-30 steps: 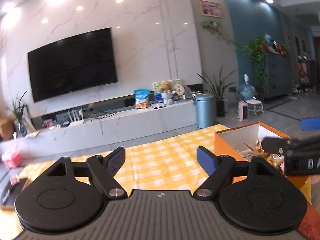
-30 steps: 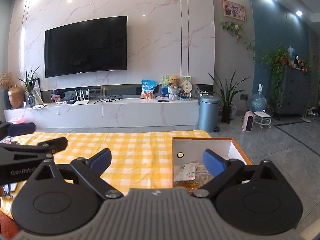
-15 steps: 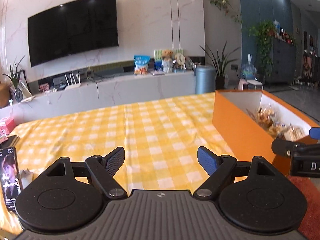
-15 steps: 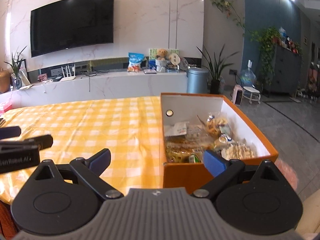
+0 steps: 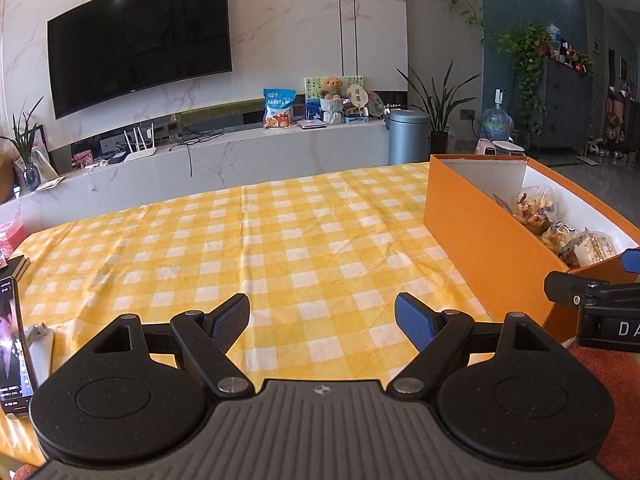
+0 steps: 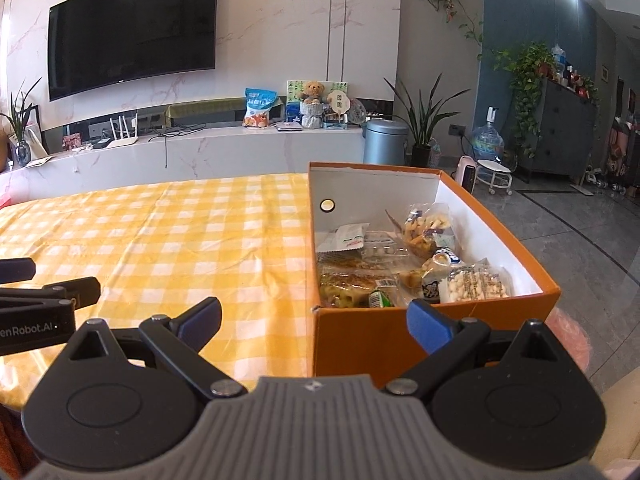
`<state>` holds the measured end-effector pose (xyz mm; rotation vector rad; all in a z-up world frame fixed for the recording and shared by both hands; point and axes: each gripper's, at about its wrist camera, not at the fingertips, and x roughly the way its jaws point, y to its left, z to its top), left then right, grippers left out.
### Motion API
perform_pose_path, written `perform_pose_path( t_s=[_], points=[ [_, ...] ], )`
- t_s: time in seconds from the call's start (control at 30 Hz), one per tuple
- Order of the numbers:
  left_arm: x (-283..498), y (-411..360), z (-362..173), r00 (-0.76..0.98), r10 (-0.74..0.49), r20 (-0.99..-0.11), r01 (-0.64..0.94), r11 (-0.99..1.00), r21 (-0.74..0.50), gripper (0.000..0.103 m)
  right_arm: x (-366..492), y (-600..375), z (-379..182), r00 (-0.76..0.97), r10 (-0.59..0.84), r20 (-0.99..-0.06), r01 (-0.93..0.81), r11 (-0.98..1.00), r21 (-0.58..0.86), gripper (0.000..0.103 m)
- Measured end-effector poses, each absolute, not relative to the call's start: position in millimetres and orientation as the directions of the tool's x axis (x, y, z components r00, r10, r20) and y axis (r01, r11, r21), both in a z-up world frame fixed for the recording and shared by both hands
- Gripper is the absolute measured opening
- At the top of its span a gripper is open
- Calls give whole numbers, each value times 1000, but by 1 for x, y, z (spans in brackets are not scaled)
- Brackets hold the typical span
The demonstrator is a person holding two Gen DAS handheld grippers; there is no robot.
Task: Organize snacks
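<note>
The left tongs (image 5: 322, 318) stood spread wide with nothing between their blue pads, low in the frame of the left wrist view, over the yellow-and-white checked tablecloth (image 5: 280, 240) that covered the tabletop. In the right wrist view the right tongs (image 6: 314, 318) were likewise spread and empty, their right finger in front of the near wall of the orange box (image 6: 360, 340), the left one over bare cloth.

The orange box sat on the right part of the tabletop, open at the top, white inside, with a round hole in its far end wall. The snacks (image 6: 408, 264) lay together inside it: a clear bag of mixed crackers (image 6: 426, 228) leaned toward the far right corner, a white sachet (image 6: 344, 238) lay at the far left, a flat browned pastry in wrap (image 6: 352, 284) lay at the near left, and a packet of small white pieces (image 6: 476, 284) lay at the near right. A small green-labelled item showed at the near wall, too hidden to name.

In the left wrist view the same box (image 5: 480, 232) filled the right side of the frame, and the tip of the right tongs showed at the right edge just before it. A phone (image 5: 14, 344) with a lit screen stood at the lower left edge. Beyond the tabletop, a dark television (image 5: 136, 36) hung on the marble wall in the upper left.
</note>
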<state>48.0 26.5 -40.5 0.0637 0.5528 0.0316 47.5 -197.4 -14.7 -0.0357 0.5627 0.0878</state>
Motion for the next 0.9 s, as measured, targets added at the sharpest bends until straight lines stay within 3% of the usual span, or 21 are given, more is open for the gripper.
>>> perform_pose_path(
  t_s=[0.9],
  points=[
    [41,32,-33,861,42,-508,-23,999,44,97,38,-188,-6,852,93,-515,-107,994,3,97]
  ],
)
